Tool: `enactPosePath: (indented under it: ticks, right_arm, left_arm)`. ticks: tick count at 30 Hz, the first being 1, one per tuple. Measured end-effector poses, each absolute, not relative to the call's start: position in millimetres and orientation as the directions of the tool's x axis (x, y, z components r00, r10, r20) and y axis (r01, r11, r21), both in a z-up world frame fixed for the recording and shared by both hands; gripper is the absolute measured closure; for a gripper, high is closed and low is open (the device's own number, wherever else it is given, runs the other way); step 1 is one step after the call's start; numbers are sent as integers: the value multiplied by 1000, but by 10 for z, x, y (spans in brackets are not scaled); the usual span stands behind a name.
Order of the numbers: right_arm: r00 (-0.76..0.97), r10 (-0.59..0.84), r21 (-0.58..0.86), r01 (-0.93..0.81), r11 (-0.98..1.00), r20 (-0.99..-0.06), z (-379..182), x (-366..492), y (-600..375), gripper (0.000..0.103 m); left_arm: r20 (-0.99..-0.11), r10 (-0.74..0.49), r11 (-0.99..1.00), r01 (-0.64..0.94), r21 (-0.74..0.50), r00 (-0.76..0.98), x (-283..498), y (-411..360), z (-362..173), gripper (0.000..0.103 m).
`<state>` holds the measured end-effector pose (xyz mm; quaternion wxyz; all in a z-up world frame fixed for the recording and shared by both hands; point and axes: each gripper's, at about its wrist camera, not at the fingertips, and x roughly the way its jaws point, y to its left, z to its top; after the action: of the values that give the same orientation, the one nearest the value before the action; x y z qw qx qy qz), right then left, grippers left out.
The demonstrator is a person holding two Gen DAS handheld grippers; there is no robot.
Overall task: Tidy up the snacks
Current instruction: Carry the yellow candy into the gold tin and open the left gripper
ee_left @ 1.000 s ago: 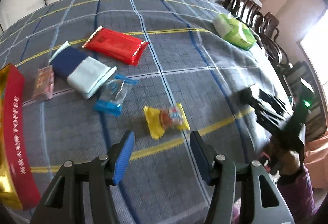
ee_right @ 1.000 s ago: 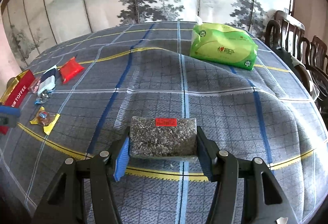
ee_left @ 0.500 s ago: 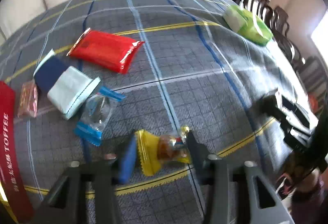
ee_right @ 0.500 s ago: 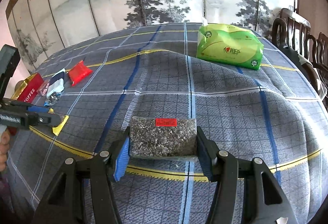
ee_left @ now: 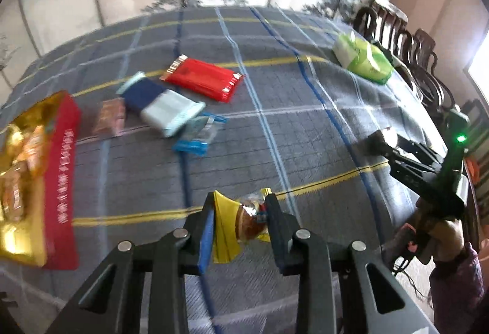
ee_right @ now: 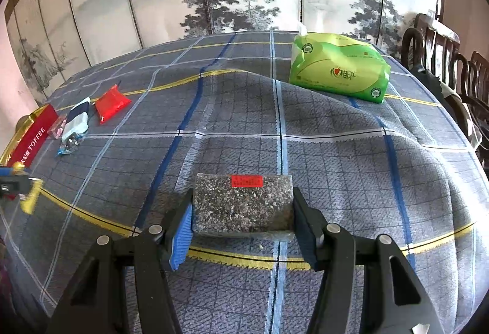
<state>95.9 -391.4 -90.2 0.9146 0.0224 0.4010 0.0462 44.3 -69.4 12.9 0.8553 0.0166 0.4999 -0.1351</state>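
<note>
Clamping our left gripper (ee_left: 240, 227) on the small yellow-wrapped candy (ee_left: 241, 222) near the counter's front edge, we are gathering snacks; our right gripper (ee_right: 243, 219) is gripping the speckled grey snack block (ee_right: 243, 204). Next, likely carrying both toward the red toffee box (ee_left: 59, 175).
</note>
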Motion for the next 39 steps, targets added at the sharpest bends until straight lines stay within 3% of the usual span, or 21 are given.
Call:
enactPosePath:
  ticks: [18,39]
  right_arm:
    - [665,49,28,-42,999,-745,-909,967,-3882,48]
    - [659,12,-12,-32,999,-752,-907,951,-3863,48]
  left_arm:
    - [-778,-72,992,123,7,624,-68,-31,632,72]
    - [-760,10,1000,-24,-8,650,-99,717,633,72]
